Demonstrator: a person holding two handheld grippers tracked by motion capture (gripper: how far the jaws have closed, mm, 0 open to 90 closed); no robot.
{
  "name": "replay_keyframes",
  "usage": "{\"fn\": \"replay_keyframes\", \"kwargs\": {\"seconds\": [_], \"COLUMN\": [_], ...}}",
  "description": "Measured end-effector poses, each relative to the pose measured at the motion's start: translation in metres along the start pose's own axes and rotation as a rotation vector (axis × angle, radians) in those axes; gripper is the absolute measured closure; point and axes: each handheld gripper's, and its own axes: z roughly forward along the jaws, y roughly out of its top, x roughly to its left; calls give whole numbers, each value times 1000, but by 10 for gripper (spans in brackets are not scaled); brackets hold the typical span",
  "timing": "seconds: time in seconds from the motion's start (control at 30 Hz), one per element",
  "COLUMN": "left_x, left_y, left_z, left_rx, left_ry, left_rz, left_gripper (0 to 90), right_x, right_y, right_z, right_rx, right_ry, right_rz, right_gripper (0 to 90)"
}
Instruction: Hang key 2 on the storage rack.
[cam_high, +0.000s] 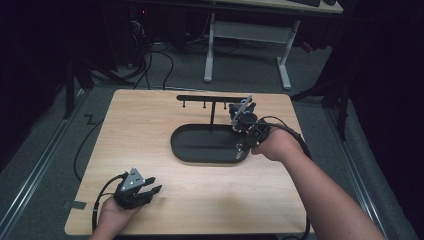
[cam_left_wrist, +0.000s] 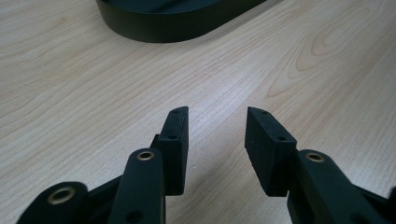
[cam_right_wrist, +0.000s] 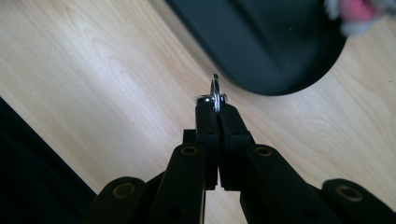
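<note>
Right gripper view: right gripper (cam_right_wrist: 215, 108) fingers pinched closed on thin metal ring (cam_right_wrist: 215, 91), edge-on, just past tips, above bench (cam_right_wrist: 93, 70) beside black oval tray (cam_right_wrist: 271, 42). Risk, judged: grip shallow; ring could twist or slip. High view: right gripper near hook rack (cam_high: 212, 98), wrist raised. Left gripper (cam_high: 136, 187) rests on bench, fingers apart, empty.

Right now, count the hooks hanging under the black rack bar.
3 visible: one near the bar's left end, one left of the post, one right of it. The right claw may hide more.
</note>
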Motion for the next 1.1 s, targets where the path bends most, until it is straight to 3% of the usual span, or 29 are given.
{"fn": "replay_keyframes", "kwargs": {"seconds": [0.37,0.8,1.1], "left_x": [1,2,2], "left_y": [0,0,0], "left_z": [0,-1,-1], "left_rx": [-3,-3,-5], "left_ry": [-1,-2,-7], "left_rz": [-1,0,4], "left_gripper": [604,606,607], "right_x": [-12,-26,-38], "right_y": [30,72,90], "right_z": [-15,-19,-16], "right_rx": [-17,-12,-19], "right_ry": [-11,-20,-26], "right_rz": [16,14,64], "right_gripper": [894,894,894]}}
